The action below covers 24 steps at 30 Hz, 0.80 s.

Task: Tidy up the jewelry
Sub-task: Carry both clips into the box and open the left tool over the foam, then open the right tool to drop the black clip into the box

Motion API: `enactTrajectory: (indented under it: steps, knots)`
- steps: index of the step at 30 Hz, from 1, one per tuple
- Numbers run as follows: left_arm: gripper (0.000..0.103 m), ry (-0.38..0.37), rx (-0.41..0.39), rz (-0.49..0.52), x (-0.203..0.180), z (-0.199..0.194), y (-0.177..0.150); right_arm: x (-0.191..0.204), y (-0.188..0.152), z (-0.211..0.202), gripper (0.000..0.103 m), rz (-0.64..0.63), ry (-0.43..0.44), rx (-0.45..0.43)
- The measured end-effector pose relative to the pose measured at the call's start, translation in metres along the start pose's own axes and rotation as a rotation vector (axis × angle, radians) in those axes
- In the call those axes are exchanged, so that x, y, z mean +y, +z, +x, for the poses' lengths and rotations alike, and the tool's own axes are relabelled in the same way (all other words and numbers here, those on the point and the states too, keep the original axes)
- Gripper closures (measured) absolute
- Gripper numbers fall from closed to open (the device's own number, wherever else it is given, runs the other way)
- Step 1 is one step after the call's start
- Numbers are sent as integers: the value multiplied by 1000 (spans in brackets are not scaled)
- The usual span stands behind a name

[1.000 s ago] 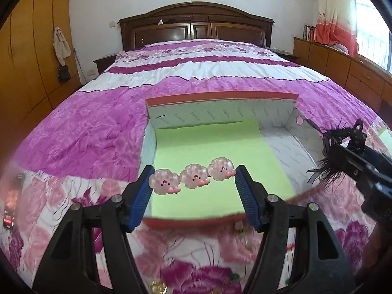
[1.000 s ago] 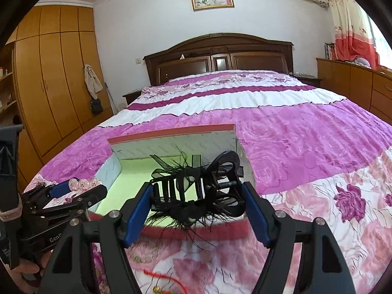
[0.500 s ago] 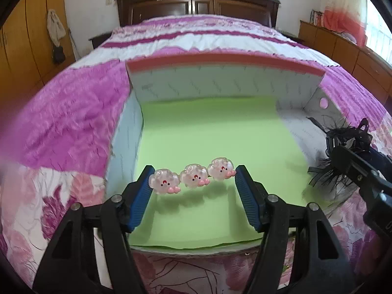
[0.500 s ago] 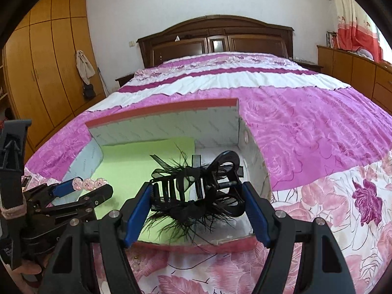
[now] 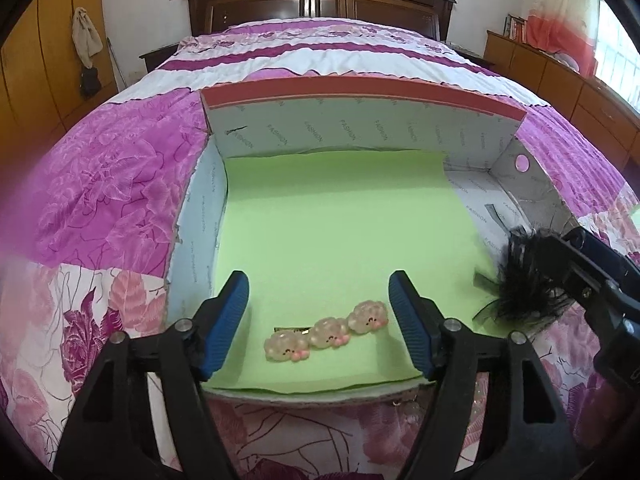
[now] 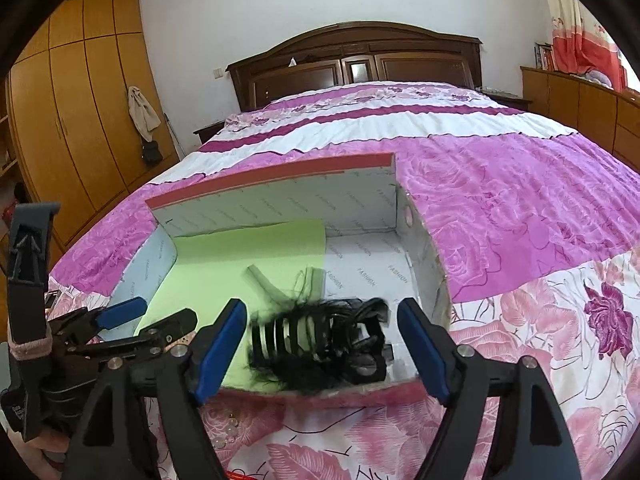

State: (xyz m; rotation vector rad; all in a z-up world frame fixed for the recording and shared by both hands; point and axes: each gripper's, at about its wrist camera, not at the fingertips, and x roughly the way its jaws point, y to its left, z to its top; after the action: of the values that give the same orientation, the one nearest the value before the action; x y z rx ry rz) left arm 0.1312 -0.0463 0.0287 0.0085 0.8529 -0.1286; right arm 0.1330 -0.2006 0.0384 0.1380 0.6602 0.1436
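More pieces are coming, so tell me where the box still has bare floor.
The green liner is bare from the back wall down to the pink hair clip. The white strip along the right wall is bare at the back. The front right corner is crowded by the black feathered clip.

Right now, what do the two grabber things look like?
Both are alike: the left gripper and right gripper have black plastic arms with silver screws and two ribbed blue pads. The right wrist view also shows the left one's grey block with an arrow and a pink band.
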Motion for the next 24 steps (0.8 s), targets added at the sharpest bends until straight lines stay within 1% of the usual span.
enactTrajectory:
  steps: [10,14,24]
  knots:
    - [36,-32,-34,10,1,-26,-3,-6,2,-28,22,36,15,-39]
    - [36,-46,-33,20,1,-38,-6,-9,0,-44,21,42,7,-49]
    - [36,-98,-20,28,3,-65,-23,-13,-25,-71,21,50,5,2]
